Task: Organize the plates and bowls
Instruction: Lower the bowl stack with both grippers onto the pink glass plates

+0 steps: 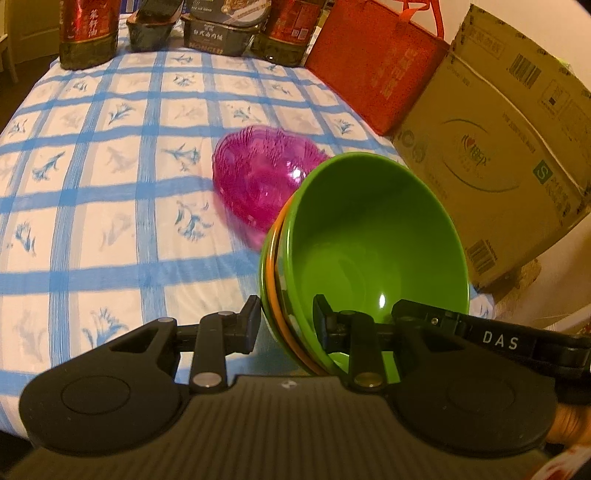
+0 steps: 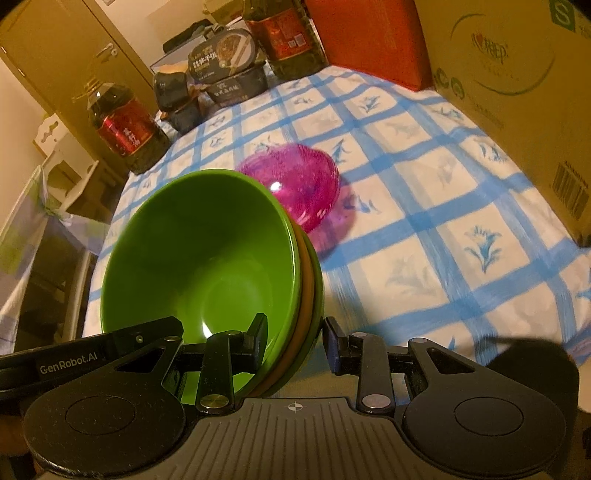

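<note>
Bowl stack (image 1: 369,236): green bowl on top, an orange rim and another green one nested beneath, tilted, held clear of the checked tablecloth (image 1: 110,221).

Left wrist view, left to right: red-labelled bottle (image 1: 88,33) upper left; dark food tubs (image 1: 218,33) top centre; translucent pink bowl (image 1: 262,181) mid-frame on the cloth, blurred, just behind the stack; stack at centre right; red bag (image 1: 376,74) and cardboard box (image 1: 498,147) upper right. Left gripper (image 1: 286,321) at lower centre, jaws narrow, clamped across the stack's near rim, 1 pad outside, 1 inside.

Right wrist view, left to right: cabinet (image 2: 55,55) upper left; stack (image 2: 199,258) centre left; pink bowl (image 2: 306,188) behind it. Right gripper (image 2: 295,339) lower centre, jaws narrow, pinching the stack's rim.
</note>
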`<state>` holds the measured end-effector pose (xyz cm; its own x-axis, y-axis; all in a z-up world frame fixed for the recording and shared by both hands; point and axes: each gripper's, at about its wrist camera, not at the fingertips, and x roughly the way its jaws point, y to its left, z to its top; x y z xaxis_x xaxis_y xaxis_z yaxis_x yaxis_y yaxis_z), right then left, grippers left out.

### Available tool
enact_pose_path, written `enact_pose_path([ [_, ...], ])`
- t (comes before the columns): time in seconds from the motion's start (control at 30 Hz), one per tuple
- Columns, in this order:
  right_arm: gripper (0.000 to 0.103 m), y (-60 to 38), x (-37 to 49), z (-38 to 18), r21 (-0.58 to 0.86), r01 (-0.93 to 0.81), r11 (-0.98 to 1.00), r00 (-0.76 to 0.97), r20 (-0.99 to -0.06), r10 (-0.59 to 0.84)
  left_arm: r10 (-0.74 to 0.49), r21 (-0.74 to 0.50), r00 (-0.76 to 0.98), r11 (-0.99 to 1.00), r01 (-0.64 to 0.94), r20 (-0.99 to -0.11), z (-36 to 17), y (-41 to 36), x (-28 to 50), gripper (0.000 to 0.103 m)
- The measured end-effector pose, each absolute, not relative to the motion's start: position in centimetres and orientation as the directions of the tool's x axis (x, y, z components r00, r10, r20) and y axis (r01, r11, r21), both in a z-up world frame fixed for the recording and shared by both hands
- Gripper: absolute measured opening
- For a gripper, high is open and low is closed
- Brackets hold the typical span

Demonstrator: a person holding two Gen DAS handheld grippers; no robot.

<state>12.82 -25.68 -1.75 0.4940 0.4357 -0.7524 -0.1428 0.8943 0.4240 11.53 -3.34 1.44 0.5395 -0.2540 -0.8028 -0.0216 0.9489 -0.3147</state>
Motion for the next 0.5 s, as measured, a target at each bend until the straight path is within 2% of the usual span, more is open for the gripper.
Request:
enact_pose_path([
  [0.5,0.033,-24.7,19.7,-0.4,0.419,-0.167,0.892,0.506,-0.74,0.443,-0.243,-0.32,0.572,0.947,-0.036,-0.784,2.7,-2.3,18.3,0.026],
])
